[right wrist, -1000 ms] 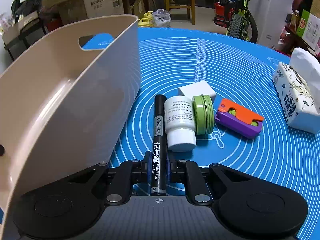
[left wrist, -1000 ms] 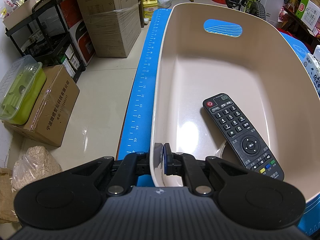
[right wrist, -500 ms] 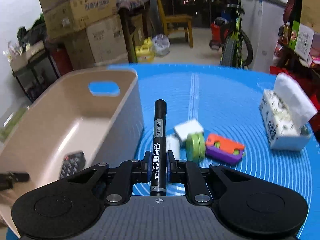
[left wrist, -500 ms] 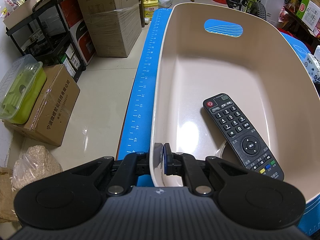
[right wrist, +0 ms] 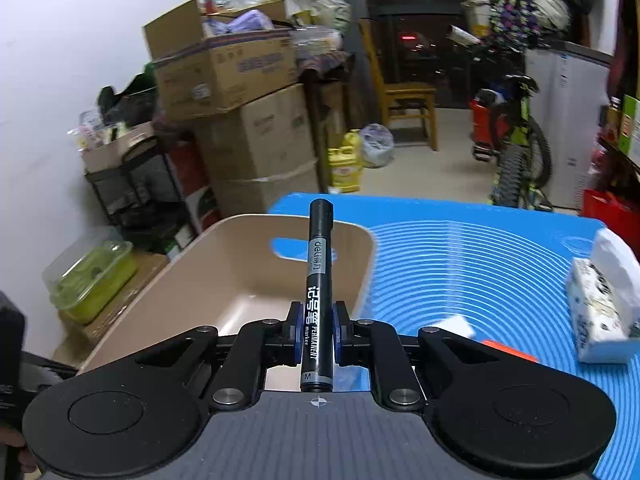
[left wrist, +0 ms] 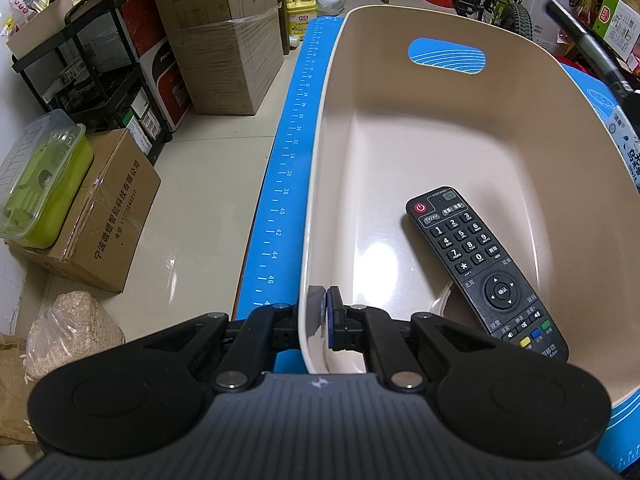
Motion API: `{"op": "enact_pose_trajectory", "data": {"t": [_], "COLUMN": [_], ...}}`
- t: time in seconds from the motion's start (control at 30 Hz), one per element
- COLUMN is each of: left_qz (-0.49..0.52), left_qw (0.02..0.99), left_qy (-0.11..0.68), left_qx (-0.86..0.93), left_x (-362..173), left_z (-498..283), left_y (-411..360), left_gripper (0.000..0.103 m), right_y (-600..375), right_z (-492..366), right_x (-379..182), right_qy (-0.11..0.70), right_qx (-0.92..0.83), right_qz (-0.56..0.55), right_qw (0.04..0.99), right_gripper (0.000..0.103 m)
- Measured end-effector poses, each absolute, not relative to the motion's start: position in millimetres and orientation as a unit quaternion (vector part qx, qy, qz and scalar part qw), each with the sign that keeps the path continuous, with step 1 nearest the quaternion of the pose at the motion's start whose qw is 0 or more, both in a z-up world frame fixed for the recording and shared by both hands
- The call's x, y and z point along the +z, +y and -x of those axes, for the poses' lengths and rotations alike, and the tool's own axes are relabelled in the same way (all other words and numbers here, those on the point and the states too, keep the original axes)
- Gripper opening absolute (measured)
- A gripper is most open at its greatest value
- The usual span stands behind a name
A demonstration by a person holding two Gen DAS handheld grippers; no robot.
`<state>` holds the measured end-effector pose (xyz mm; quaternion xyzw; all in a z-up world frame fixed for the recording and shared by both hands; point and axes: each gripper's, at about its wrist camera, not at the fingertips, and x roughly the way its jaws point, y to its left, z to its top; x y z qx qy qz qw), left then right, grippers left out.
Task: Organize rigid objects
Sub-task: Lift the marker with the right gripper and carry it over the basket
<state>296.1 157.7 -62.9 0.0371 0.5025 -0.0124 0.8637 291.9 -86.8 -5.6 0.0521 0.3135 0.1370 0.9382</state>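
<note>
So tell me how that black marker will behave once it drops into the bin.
The permanent marker in the right gripper looks stiff and light. Its round barrel would probably roll on the beige bin's glossy floor, perhaps against the remote control.

Bright indoor light, fisheye bending, right-view blur

The black permanent marker (right wrist: 318, 296) with grey label band stands lengthwise between the right jaws, clamped near its rear end, its cap end projecting forward beyond them. The beige plastic bin (left wrist: 320, 184) has its near rim pinched between the left jaws. The black remote control (left wrist: 484, 272) lies face-up on the bin floor, ahead and right of those jaws.
</note>
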Motion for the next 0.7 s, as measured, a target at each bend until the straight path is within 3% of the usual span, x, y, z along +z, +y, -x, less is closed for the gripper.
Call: {"op": "enact_pose_trajectory", "data": {"t": [0.7], "left_qz": [-0.034], "left_qw": [0.865], "left_qy": [0.501], "left_qx": [-0.016], "left_x": [-61.9], "left_z": [-298.4], "left_y": [160.6], "left_gripper": [0.009], "right_y": [15.9], "right_z": [-296.3], "right_x": [-53.8], "right_qy": [0.427], "right_qx": [0.204], "right_qz": [0.069], "right_qw": [0.878], "right_gripper": [0.024]}}
